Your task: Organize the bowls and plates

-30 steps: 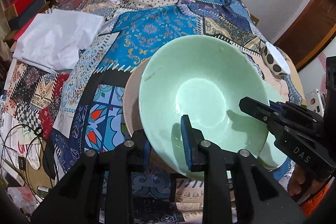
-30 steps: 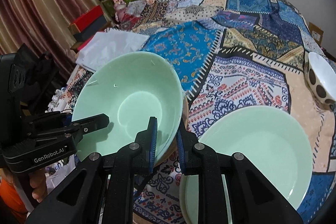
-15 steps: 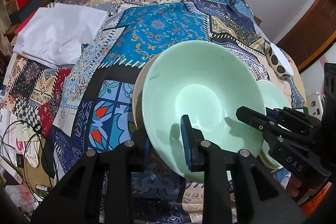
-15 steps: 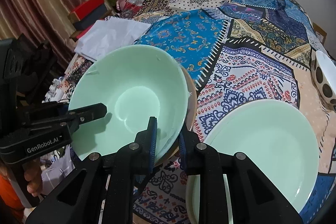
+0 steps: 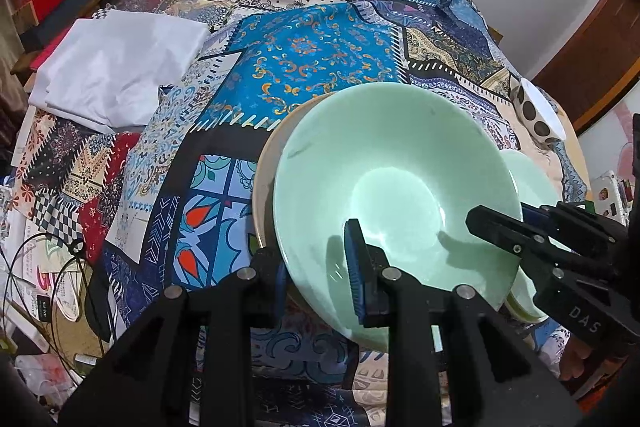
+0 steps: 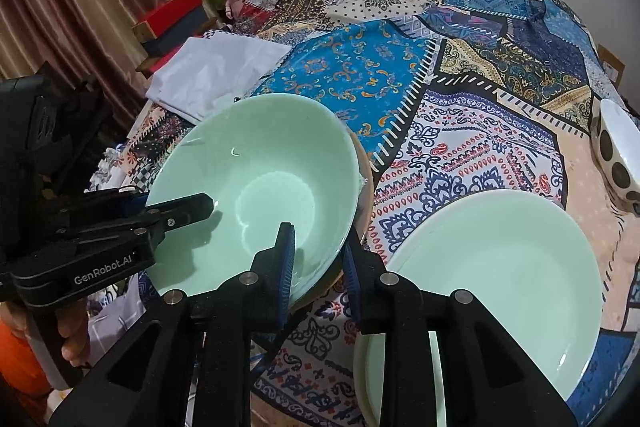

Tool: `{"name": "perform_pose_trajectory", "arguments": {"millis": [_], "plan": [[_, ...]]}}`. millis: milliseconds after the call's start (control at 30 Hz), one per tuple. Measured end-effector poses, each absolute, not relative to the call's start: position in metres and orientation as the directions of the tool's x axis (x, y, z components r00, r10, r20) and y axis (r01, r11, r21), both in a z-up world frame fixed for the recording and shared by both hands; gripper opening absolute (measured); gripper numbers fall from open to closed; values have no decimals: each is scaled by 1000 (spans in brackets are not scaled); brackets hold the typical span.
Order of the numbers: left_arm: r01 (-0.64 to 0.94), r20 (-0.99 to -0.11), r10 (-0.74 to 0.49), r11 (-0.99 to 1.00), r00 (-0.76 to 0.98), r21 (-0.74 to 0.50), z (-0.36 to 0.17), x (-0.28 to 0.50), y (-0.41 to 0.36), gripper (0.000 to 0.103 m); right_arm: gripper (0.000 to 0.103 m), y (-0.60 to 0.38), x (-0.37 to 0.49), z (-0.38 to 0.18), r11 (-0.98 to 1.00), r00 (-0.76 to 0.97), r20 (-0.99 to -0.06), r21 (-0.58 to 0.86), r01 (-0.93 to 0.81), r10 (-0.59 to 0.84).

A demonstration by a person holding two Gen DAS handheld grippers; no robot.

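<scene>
A pale green bowl (image 5: pixel 394 187) sits tilted on a tan plate (image 5: pixel 267 163) on the patchwork cloth. My left gripper (image 5: pixel 320 277) is shut on the bowl's near rim, one finger inside and one outside. My right gripper (image 6: pixel 318 259) is shut on the bowl's (image 6: pixel 260 195) right rim; it also shows in the left wrist view (image 5: pixel 520 227). A pale green plate (image 6: pixel 492 291) lies to the right of the bowl. The tan plate's edge (image 6: pixel 366 187) peeks out behind the bowl.
A white bowl with dark dots (image 6: pixel 616 155) stands at the far right; it also shows in the left wrist view (image 5: pixel 538 115). Folded white cloth (image 5: pixel 116 67) lies at the left. Cables and clutter (image 5: pixel 48 287) lie past the table's left edge.
Both grippers keep their hold on the green bowl. The bowl has shifted a little rightward and lower over the tan plate, and tilts less.
</scene>
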State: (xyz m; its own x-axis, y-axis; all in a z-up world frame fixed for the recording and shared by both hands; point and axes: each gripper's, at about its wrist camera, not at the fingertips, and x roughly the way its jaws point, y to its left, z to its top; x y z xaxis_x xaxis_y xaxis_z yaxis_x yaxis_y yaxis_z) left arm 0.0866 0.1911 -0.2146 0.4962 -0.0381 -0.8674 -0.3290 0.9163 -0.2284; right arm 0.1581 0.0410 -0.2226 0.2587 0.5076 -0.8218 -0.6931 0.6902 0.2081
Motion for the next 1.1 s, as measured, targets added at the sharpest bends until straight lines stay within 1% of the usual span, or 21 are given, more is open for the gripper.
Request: {"name": "perform_pose_trajectory", "arguments": {"millis": [400, 533, 667, 800, 867, 900, 933, 1100], "plan": [[-338, -871, -32, 914, 490, -224, -214, 90, 193, 25, 23, 35, 160, -220, 703, 288, -820, 183, -687, 494], [-339, -873, -13, 919, 487, -203, -210, 93, 191, 25, 23, 30, 159, -216, 699, 300, -809, 181, -692, 506], [-330, -882, 22, 931, 471, -153, -205, 101, 189, 26, 23, 22, 160, -211, 702, 312, -800, 179, -689, 512], [-349, -888, 24, 924, 460, -156, -202, 106, 195, 26, 23, 5, 165, -205, 716, 335, -789, 181, -674, 515], [-355, -886, 36, 923, 462, -148, -197, 107, 196, 28, 23, -6, 169, -201, 727, 348, -785, 181, -663, 512], [-357, -883, 47, 924, 467, -140, -194, 106, 196, 33, 24, -12, 171, -198, 733, 357, -781, 179, -656, 511], [-357, -873, 65, 925, 484, -129, -188, 106, 196, 35, 24, -19, 174, -195, 740, 372, -777, 174, -649, 508], [-334, -837, 88, 935, 539, -116, -157, 106, 186, 37, 28, -50, 183, -176, 776, 441, -751, 149, -613, 492]]}}
